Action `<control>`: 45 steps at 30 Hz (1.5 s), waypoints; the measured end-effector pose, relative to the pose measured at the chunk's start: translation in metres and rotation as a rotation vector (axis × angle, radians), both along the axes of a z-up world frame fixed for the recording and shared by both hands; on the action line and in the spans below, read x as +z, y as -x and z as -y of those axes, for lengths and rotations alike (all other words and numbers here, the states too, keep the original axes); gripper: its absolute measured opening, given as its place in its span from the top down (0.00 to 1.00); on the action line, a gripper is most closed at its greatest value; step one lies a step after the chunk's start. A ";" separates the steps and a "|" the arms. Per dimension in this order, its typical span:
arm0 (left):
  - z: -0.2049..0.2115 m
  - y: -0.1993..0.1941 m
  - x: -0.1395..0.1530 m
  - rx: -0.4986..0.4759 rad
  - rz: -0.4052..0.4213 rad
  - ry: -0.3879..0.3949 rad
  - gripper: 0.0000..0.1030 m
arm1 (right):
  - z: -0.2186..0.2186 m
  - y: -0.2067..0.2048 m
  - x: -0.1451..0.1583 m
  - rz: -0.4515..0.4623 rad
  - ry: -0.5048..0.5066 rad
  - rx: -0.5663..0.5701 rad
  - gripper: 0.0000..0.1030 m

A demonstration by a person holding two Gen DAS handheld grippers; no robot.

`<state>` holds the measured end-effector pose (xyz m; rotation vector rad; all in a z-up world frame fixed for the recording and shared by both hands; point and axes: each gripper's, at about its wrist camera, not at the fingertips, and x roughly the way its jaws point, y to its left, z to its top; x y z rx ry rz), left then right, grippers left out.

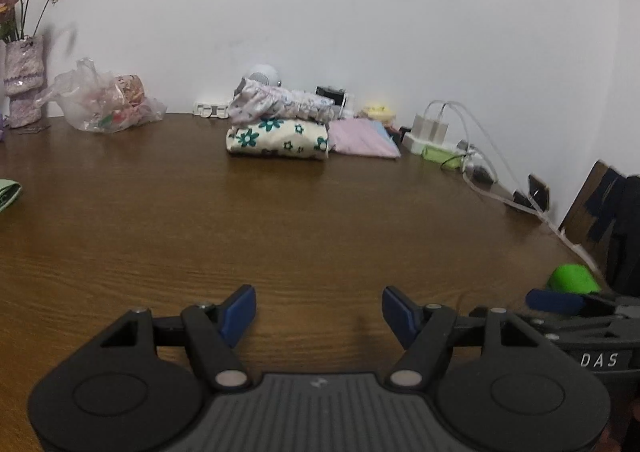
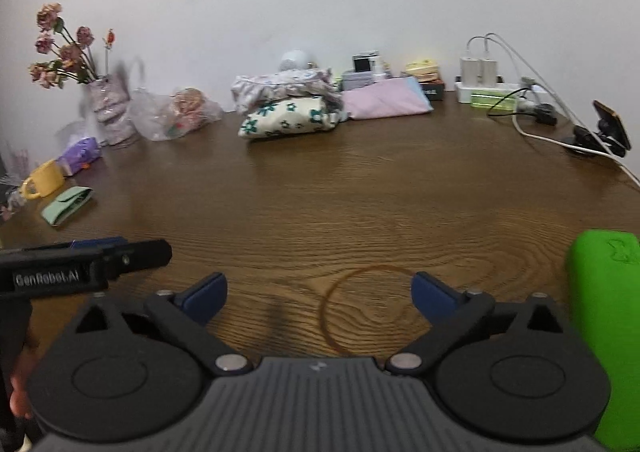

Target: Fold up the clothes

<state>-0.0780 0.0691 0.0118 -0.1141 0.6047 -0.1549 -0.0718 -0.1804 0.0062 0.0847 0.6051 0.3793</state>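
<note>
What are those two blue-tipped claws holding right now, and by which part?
Nothing. The left gripper and the right gripper both stand open over bare wooden table. The folded clothes sit stacked at the far edge, untouched.

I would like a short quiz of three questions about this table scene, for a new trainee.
1. True or false: the left gripper holds a garment.
2. What lies on top of the folded cream cloth with teal flowers?
3. The pink folded cloth lies: A) beside the stack, B) in the right gripper, C) under the vase.

Key: 1 false, both grippers are open and empty; 2 a pale ruffled floral garment; 3 A.
</note>
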 end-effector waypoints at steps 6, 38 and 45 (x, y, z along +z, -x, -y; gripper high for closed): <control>0.001 -0.006 -0.009 0.046 -0.026 -0.001 0.32 | -0.001 -0.007 -0.012 -0.010 0.030 -0.072 0.00; 0.009 -0.025 -0.024 0.017 -0.057 0.003 0.00 | -0.018 -0.029 -0.022 -0.068 0.191 -0.187 0.01; 0.009 -0.026 -0.024 0.017 -0.057 0.003 0.00 | -0.018 -0.029 -0.022 -0.068 0.191 -0.188 0.01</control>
